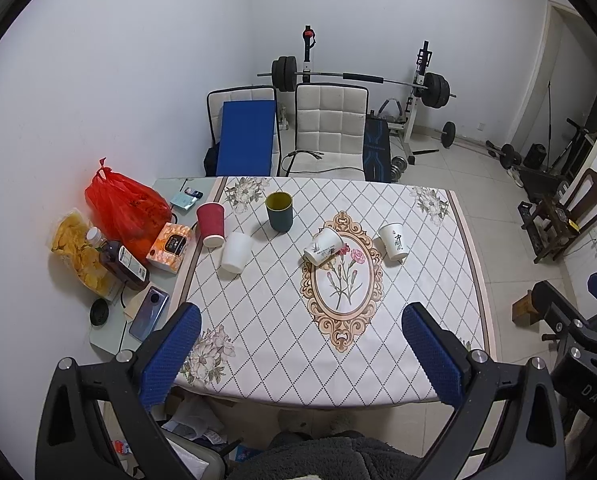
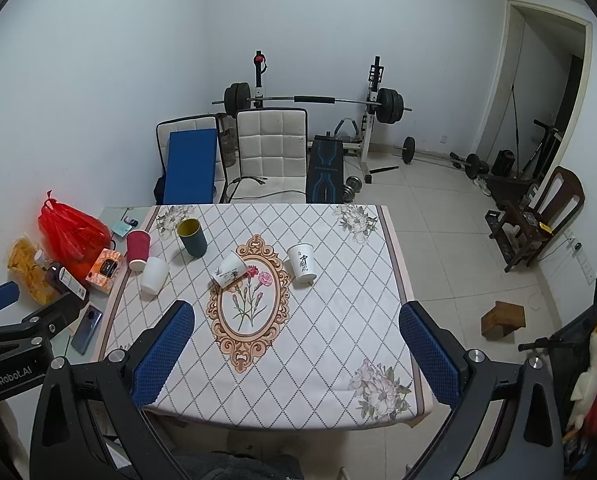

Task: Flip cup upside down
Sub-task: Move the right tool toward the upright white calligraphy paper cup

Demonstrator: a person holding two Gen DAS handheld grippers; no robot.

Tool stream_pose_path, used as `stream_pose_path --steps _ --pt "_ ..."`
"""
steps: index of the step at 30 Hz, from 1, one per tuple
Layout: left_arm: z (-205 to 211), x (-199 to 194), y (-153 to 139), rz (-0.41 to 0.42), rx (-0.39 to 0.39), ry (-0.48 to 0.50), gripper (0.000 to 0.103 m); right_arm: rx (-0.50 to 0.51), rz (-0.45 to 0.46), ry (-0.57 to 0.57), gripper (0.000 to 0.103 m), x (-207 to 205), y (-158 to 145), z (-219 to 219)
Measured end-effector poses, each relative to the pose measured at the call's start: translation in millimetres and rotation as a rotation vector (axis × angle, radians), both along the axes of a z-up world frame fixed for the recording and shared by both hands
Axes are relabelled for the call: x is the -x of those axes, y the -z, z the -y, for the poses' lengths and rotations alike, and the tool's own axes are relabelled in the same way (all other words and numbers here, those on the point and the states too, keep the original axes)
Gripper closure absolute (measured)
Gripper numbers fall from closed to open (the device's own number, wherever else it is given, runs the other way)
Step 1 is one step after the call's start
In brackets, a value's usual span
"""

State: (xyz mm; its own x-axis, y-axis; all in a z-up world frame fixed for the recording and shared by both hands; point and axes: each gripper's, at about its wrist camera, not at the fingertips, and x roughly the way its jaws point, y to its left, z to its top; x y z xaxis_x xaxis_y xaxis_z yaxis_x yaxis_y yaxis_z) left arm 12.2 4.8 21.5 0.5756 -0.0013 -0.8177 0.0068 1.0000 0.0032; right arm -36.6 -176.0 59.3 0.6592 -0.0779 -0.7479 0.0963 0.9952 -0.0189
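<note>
Fingers of both the left gripper (image 1: 300,350) and right gripper (image 2: 296,346) are spreading wide, holding nothing, above the table's (image 2: 322,392) near edge. One printed paper cup (image 2: 228,269) is leaning tilted at the table's middle, mouth facing the far-right side.

Five cups on the patterned tablecloth, green cup (image 1: 279,211) mouth up, printed paper cup (image 1: 323,246) tipped sideways

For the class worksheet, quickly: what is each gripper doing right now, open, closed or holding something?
Left gripper: jaws open, holding nothing.
Right gripper: jaws open, holding nothing.
</note>
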Motion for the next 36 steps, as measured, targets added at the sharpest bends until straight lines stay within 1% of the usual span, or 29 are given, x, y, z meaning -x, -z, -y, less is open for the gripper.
stream_pose_path --steps 4,6,9,11,17,21,24,31,36 --pt "1 -2 1 -0.009 -0.003 0.000 0.000 -0.008 -0.003 0.000 0.000 1 0 4" --pt "6 -6 9 -0.025 -0.006 -0.004 0.000 -0.015 -0.009 0.005 0.000 -1 3 7" --pt "16 -17 27 -0.059 -0.019 -0.009 0.000 -0.026 -0.037 0.020 0.000 -8 20 20" --pt "27 -24 46 -0.088 -0.034 -0.004 0.000 -0.032 -0.068 0.037 0.000 -16 36 30" --pt "55 -44 105 -0.185 -0.038 -0.009 0.000 -0.041 -0.201 0.075 0.000 -38 104 67" --pt "71 -60 142 -0.236 -0.021 -0.016 0.000 -0.022 -0.279 0.091 0.000 -47 157 91" --pt "83 -73 168 -0.267 -0.029 -0.016 0.000 -0.014 -0.343 0.109 0.000 -58 198 108" --pt "105 -115 217 -0.361 -0.042 0.017 0.000 -0.024 -0.477 0.145 0.000 -84 284 130" --pt "122 -156 243 -0.401 -0.062 0.060 0.000 -0.024 -0.544 0.193 0.000 -105 325 137"
